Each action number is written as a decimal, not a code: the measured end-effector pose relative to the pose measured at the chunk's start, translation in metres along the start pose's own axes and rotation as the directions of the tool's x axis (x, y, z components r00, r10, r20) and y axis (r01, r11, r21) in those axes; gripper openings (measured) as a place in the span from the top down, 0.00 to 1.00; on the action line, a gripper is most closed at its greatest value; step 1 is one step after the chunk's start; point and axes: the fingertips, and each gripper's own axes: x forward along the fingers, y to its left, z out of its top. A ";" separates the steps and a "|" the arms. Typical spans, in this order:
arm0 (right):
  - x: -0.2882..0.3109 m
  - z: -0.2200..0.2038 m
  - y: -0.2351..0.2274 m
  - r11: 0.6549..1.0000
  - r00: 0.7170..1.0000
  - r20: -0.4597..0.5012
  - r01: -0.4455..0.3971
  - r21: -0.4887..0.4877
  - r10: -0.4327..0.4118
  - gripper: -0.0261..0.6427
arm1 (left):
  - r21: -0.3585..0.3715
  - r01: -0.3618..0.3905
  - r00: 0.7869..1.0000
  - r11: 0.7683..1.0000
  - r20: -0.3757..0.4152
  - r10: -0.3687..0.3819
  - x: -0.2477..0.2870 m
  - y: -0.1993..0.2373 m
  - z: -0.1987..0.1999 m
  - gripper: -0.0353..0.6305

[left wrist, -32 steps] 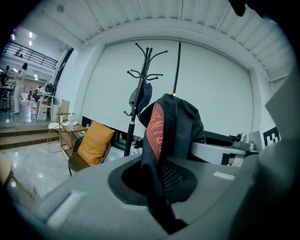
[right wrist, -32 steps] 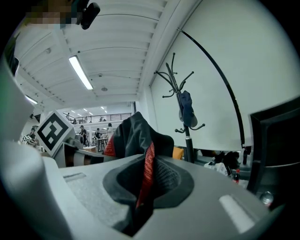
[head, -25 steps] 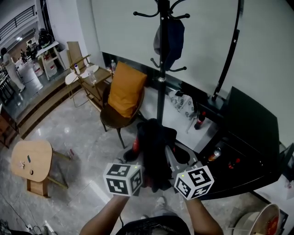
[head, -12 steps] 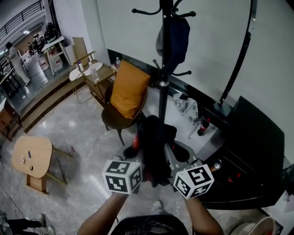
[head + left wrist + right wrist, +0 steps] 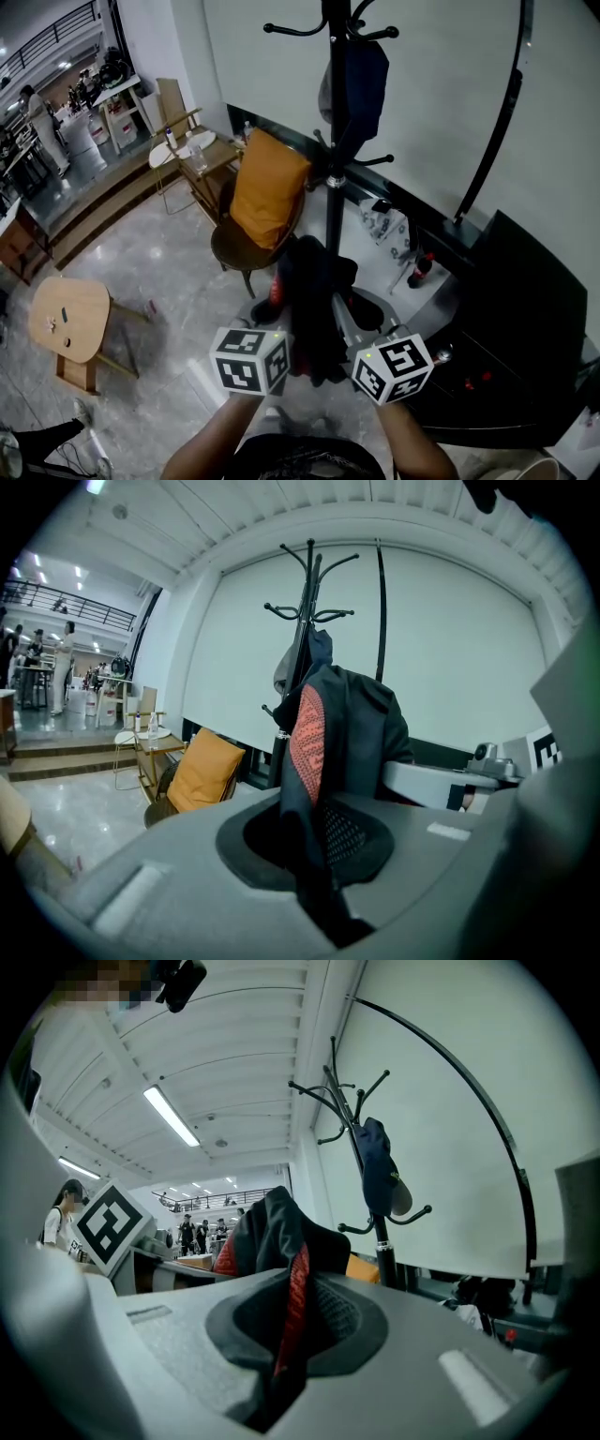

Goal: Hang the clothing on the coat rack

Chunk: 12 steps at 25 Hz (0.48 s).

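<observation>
Pale-walled room, coat rack [image 5: 332,216] far ahead. Held jacket [image 5: 314,300] clamped in left hand-held gripper [image 5: 314,855] and right hand-held gripper [image 5: 286,1335]. Looked soft, light, floppy; best pinched near collar.

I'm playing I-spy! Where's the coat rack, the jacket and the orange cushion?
coat rack [image 5: 334,206]: head view, on its pole.
jacket [image 5: 314,291]: head view, middle of the dark cloth.
cushion [image 5: 267,187]: head view, its middle.
</observation>
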 end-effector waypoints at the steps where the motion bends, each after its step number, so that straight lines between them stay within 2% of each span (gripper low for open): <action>1: 0.002 0.000 -0.001 1.000 1.000 0.001 -0.002 -0.002 0.002 0.91 | -0.001 -0.002 1.000 1.000 0.001 0.002 0.002 0.001 0.001 0.91; 12: 0.033 0.010 -0.020 0.999 0.999 0.023 0.028 -0.019 -0.027 0.91 | 0.011 0.029 0.999 1.000 0.015 -0.029 0.032 0.021 0.019 0.91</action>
